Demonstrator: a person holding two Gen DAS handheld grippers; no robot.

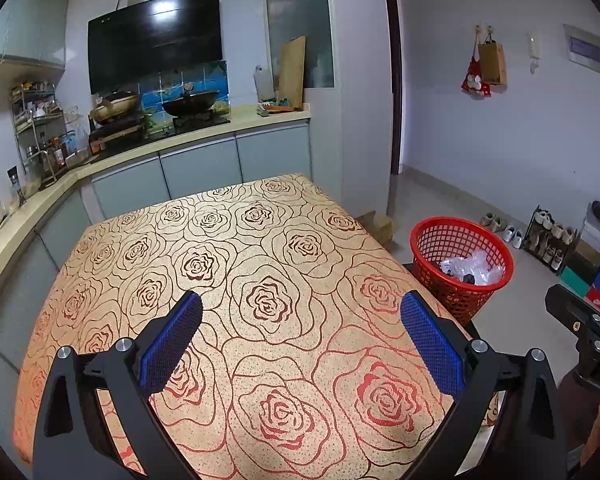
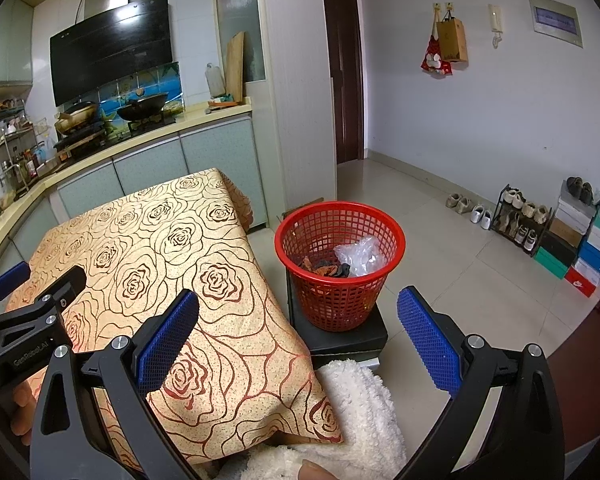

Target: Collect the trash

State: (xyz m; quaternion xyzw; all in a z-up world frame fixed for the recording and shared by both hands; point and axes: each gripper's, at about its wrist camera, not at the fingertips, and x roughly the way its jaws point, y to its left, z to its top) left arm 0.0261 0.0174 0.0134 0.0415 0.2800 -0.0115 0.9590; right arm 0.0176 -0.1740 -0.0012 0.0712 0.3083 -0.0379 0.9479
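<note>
Crumpled clear plastic wrap found inside round red mesh plastic basket, alongside dark and orange scraps too small to identify. Basket seated on black box-like stand, lower part cut off behind white fleecy cloth; just beside table under gold rose-patterned cloth. Left gripper held over table, blue-padded jaws spread wide, nothing between them. Right gripper likewise wide apart and empty, positioned near basket. Fingertip cropped at bottom edge. Shoe rack contents blurred.
</note>
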